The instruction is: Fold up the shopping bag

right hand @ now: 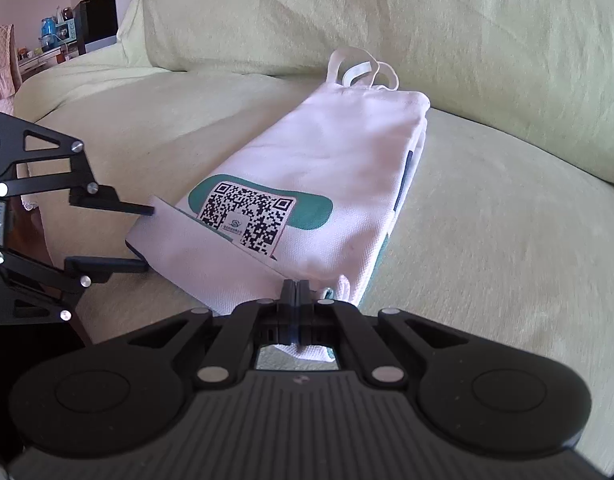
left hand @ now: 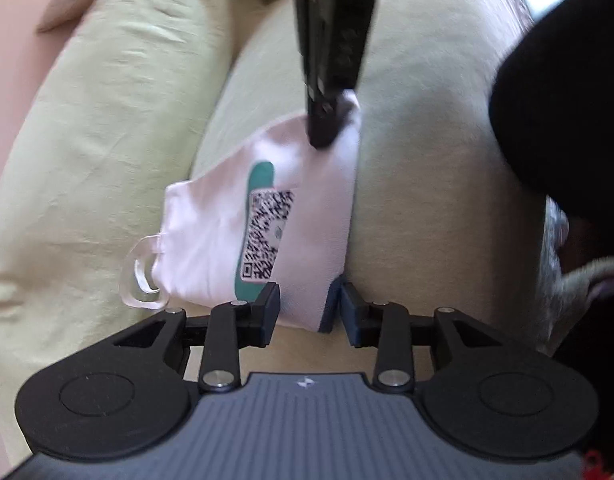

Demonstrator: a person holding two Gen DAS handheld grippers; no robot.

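- Far left in the right-wrist view we had the left claw (right hand: pixel 145 238) w/ jaws apart, straddling the near-left corner of the shopping bag (right hand: pixel 327 184). The pads weren't pressing the cloth as far as we could tell, so that corner was loose.
- Risk there: if the left claw lifted or swung before closing, the turned-up flap beside the QR code (right hand: pixel 249 220) could've flopped back and undone the fold.
- Bag itself lay folded into a long narrow strip on the light green sofa (right hand: pixel 507 240), handles (right hand: pixel 363 68) at the far end by the backrest.
- Risk mid-bag: layers looked stacked but unpinned, and the sofa cover was soft. A pull from one end prob. would've dragged the whole strip rather than creasing it.
- Further right, the right claw (right hand: pixel 295 292) was clamped together on the near end edge of the bag, cloth pinched between the pads.
- Risk there: only a small bit of cloth seemed caught. A quick tug could've slipped it out, or skewed the strip since just one end was held.
- Left-wrist view was blurred, so we couldn't judge the left-hand contact any finer.
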